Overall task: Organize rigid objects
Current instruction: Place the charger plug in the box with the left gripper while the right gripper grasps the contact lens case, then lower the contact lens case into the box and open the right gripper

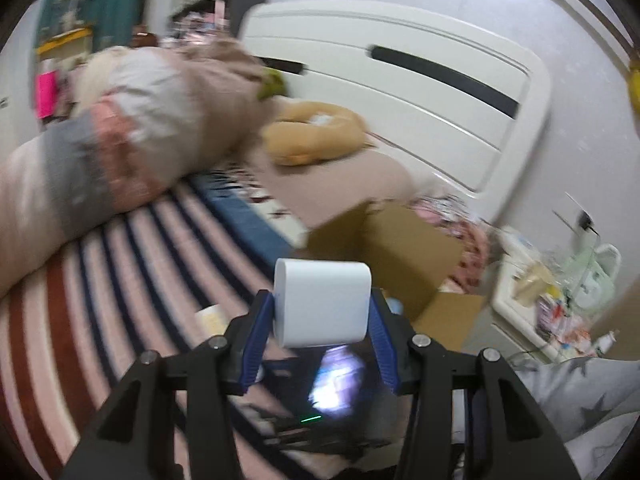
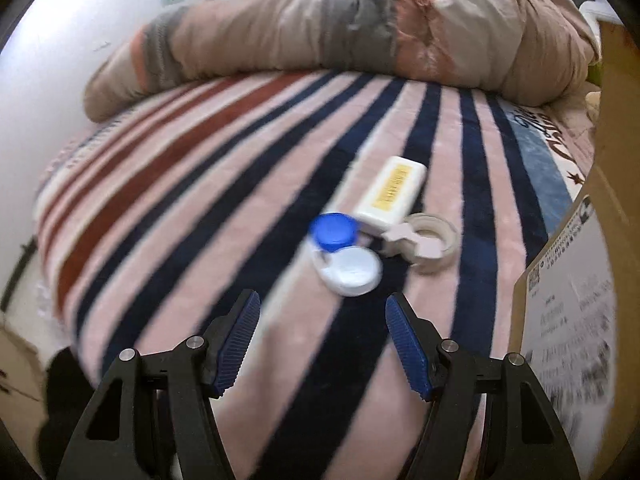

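left gripper [image 1: 322, 314]: clamped on a white box [image 1: 323, 303], held up off the striped bed [image 1: 132, 260], cardboard box [image 1: 400, 256] just behind at 1 o'clock
right gripper [image 2: 322, 336]: wide open, nothing in it, hovering over the bed
contact lens case [image 2: 340, 250]: blue and white caps, right at 12 o'clock
white tube [image 2: 392, 196]: touching the case, 1 o'clock
tape roll [image 2: 426, 246]: beside both
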Motion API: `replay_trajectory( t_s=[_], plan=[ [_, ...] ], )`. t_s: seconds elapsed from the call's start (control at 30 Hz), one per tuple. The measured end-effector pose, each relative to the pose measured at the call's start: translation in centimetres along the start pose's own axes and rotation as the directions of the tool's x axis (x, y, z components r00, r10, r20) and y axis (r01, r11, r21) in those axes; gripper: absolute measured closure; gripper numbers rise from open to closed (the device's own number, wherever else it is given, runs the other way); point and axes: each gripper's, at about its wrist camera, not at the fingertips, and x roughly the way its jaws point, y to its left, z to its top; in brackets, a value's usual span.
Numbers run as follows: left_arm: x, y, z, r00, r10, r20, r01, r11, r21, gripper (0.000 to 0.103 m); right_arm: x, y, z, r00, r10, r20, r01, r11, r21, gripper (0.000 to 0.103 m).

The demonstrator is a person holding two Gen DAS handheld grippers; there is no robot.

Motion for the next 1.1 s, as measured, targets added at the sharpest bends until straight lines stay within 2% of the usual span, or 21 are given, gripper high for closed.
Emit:
replay_trajectory(
  t_s=[0.17, 0.27, 0.33, 0.4, 0.5, 0.67, 0.7, 0.73, 0.87, 1.0, 1.1],
  plan=[
    [6.4, -3.3, 2.4, 0.988, -0.076, -0.134, 0.08, 0.997, 0.022, 0.058, 1.4, -0.5, 0.8, 0.999, 0.01, 0.035, -0.007, 0.997, -0.075, 0.041],
    [8.8, -4.0, 2.4, 0.98, -0.082, -0.183, 0.087, 0.996, 0.023, 0.058, 1.4, -0.3, 0.9, 0.997, 0.077, 0.03, -0.074, 0.994, -0.082, 0.041],
    [9.4, -3.7, 2.4, 0.98, -0.065, -0.189, 0.069, 0.997, 0.016, 0.056, 1.2, 0.2, 0.9, 0.995, 0.095, 0.032, -0.091, 0.99, -0.109, 0.047],
    [9.6, -3.1, 2.6, 0.981, -0.066, -0.184, 0.066, 0.998, -0.005, 0.048, 1.3, 0.4, 0.8, 0.994, 0.107, 0.021, -0.104, 0.988, -0.111, 0.052],
    [8.7, -2.2, 2.8, 0.987, -0.043, -0.156, 0.041, 0.999, -0.017, 0.046, 1.8, 0.2, 0.8, 0.994, 0.105, 0.009, -0.104, 0.99, -0.093, 0.058],
    [5.0, 0.8, 1.9, 0.996, 0.023, -0.081, -0.028, 0.998, -0.058, 0.039, 2.2, 0.7, 1.4, 0.997, 0.073, 0.007, -0.072, 0.993, -0.095, 0.061],
    [4.2, 1.5, 1.5, 0.997, 0.043, -0.069, -0.048, 0.997, -0.067, 0.039, 2.5, 1.0, 1.6, 0.998, 0.056, 0.0, -0.055, 0.993, -0.105, 0.066],
    [3.3, 2.4, 1.0, 0.996, 0.067, -0.057, -0.071, 0.994, -0.08, 0.039, 2.7, 1.1, 1.7, 0.999, 0.044, -0.007, -0.045, 0.993, -0.112, 0.076],
    [-0.1, 6.6, -1.9, 0.983, 0.181, -0.019, -0.182, 0.973, -0.145, 0.039, 2.0, 2.1, 1.7, 1.0, 0.005, -0.002, -0.005, 0.989, -0.151, 0.076],
    [-1.9, 11.3, -5.4, 0.963, 0.268, -0.016, -0.263, 0.932, -0.25, 0.039, -2.5, 3.2, 2.0, 0.996, 0.079, 0.029, -0.076, 0.99, -0.115, 0.076],
    [-1.3, 13.8, -7.8, 0.961, 0.274, -0.029, -0.27, 0.912, -0.308, 0.039, -8.0, 4.3, 2.1, 0.987, 0.119, 0.107, -0.102, 0.983, -0.151, 0.076]
  ],
)
